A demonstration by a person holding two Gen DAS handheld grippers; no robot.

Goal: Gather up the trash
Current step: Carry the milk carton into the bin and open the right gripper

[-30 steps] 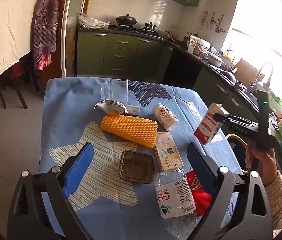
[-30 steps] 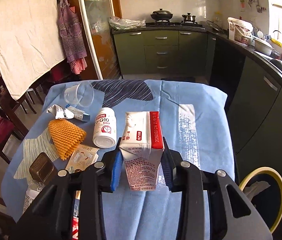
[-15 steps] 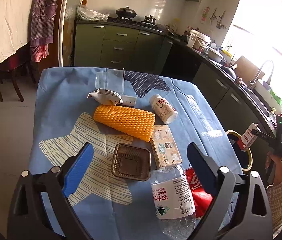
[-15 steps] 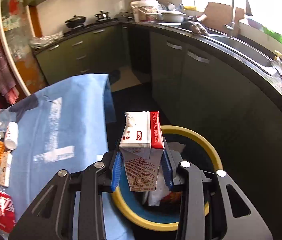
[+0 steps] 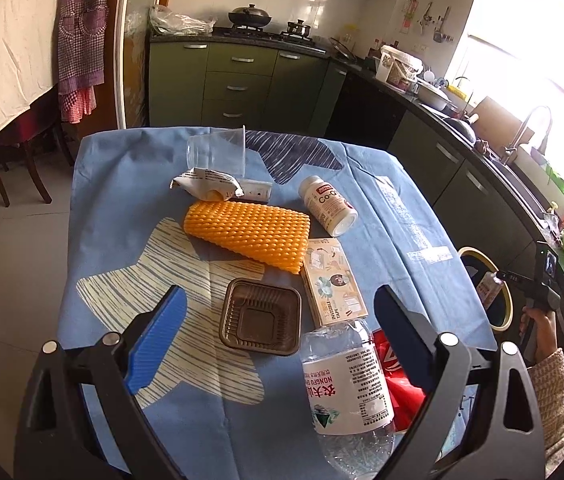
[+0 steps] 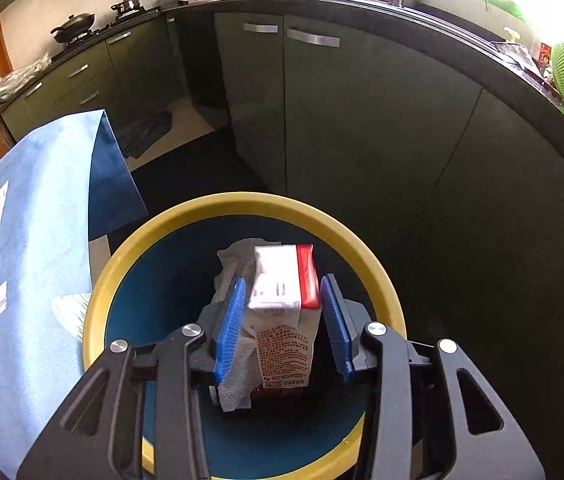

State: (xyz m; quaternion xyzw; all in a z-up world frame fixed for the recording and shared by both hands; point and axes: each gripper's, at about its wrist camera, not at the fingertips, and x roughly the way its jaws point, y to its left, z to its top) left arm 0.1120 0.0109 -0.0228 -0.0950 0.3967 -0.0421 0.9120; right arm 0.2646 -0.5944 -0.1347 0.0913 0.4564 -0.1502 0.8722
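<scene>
1. Kitchen with green cabinets; a blue-clothed table (image 5: 122, 208) carried the litter.
2. My right gripper (image 6: 287, 320) hung over the yellow-rimmed bin (image 6: 242, 202) by the table's right edge. Its jaws had just been opening; the milk carton (image 6: 286, 300) stood between the pads with visible gaps.
3. My left gripper (image 5: 278, 338) stood wide apart, empty, above the brown tray (image 5: 260, 320) near the front edge.
</scene>
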